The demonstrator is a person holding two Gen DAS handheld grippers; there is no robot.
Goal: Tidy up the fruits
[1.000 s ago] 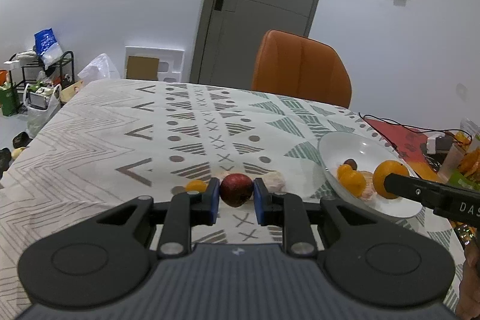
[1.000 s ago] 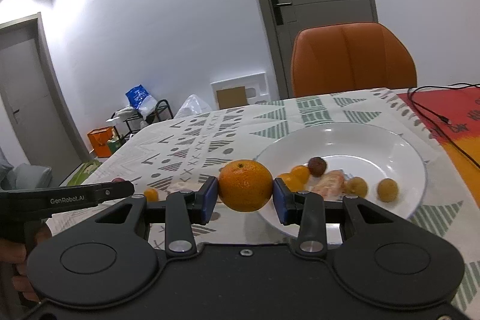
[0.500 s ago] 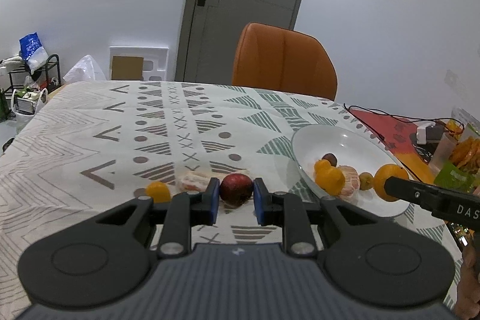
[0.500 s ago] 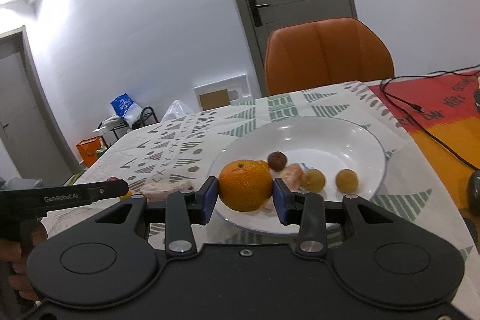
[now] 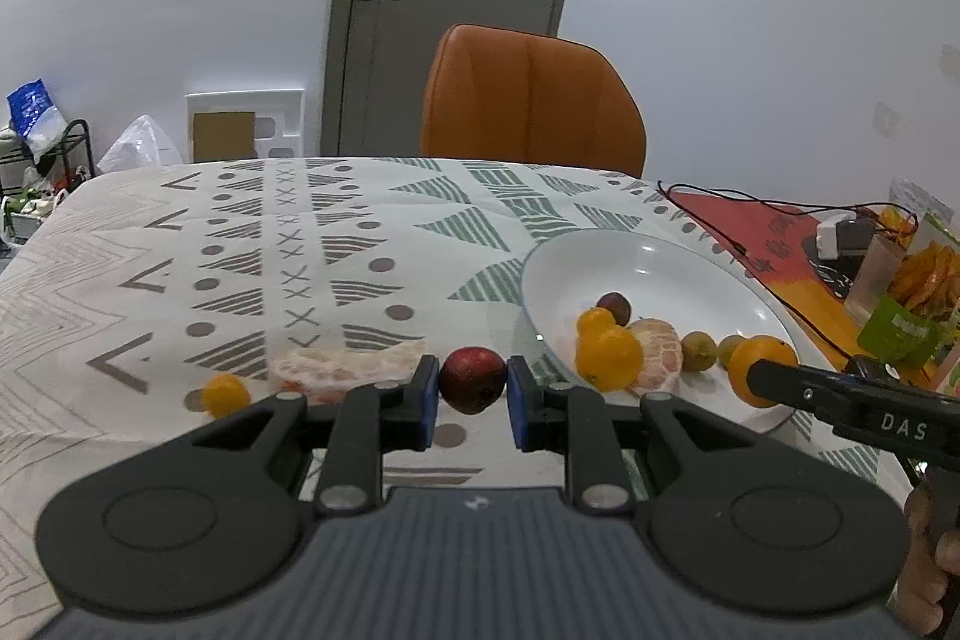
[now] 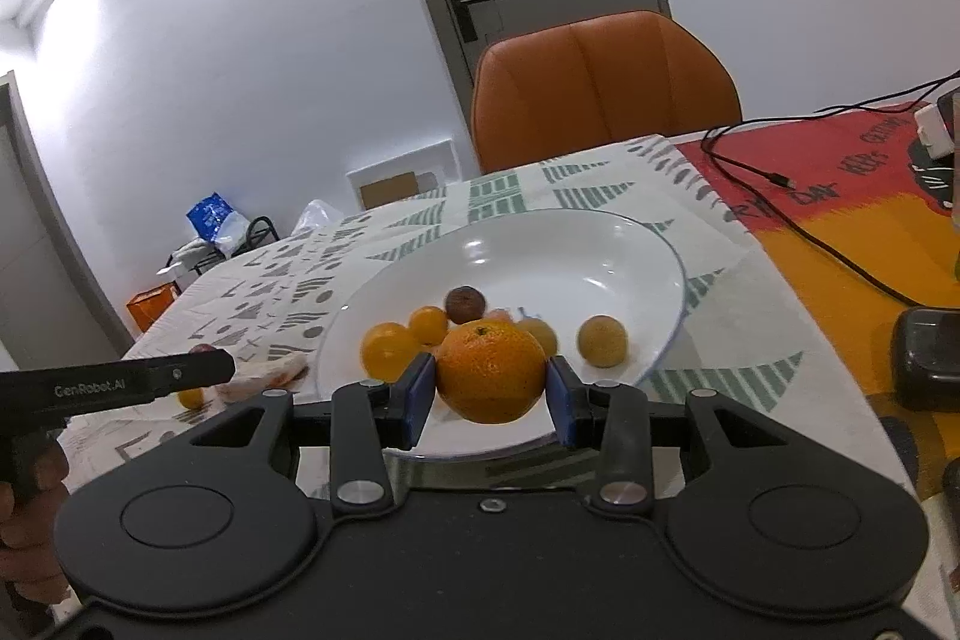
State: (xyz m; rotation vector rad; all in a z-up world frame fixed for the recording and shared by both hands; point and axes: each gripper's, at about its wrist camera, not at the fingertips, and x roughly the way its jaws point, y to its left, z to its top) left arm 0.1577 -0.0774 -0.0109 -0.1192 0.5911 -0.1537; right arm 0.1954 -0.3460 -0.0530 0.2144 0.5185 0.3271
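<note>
Between the blue pads, one fruit in each gripper

Left gripper (image 5: 472, 393) is clamped on a dark red fruit (image 5: 471, 379) above the patterned cloth (image 5: 180, 268); right gripper (image 6: 489, 393) squeezes an orange (image 6: 491, 371) over the white plate (image 6: 600, 256), where small fruits lie.

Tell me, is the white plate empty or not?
Not empty: the white plate holds several small fruits, including a dark plum.
</note>
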